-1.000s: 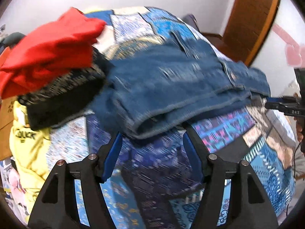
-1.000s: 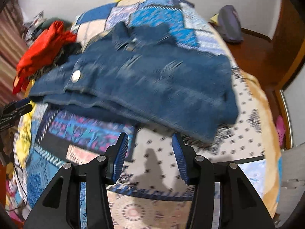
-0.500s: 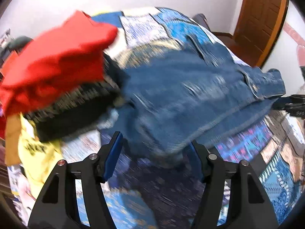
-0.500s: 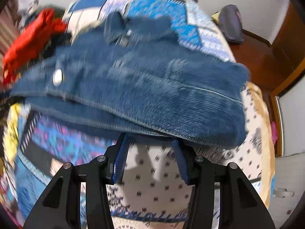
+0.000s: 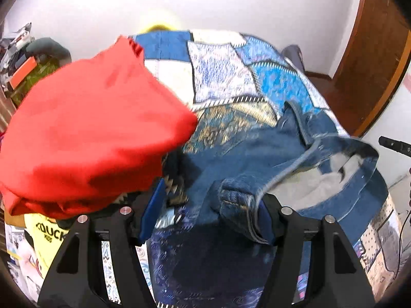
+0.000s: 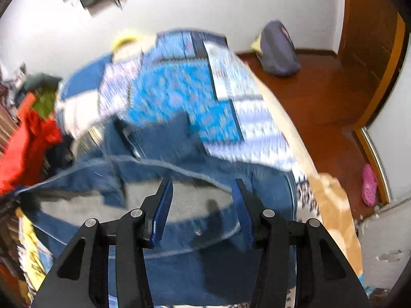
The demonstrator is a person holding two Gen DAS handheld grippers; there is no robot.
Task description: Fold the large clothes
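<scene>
A blue denim jacket (image 5: 257, 154) with a pale grey lining (image 5: 316, 179) lies on the patchwork bedspread (image 5: 223, 77). My left gripper (image 5: 208, 205) is open at the jacket's near left edge; a fold of denim drapes over its right finger (image 5: 264, 218). In the right wrist view the jacket (image 6: 205, 231) spreads under my right gripper (image 6: 201, 200), which is open with its fingers over the grey lining (image 6: 195, 200). The view is blurred.
A pile of a red garment (image 5: 90, 133) over black patterned cloth sits left, with a yellow printed shirt (image 5: 48, 233) below it. A grey bag (image 6: 278, 48) lies on the wooden floor. A wooden door (image 5: 372, 51) stands at right.
Both grippers moved forward onto the jacket. The jacket's near edge has opened up, and its grey lining now shows. The red pile looms closer in the left view.
</scene>
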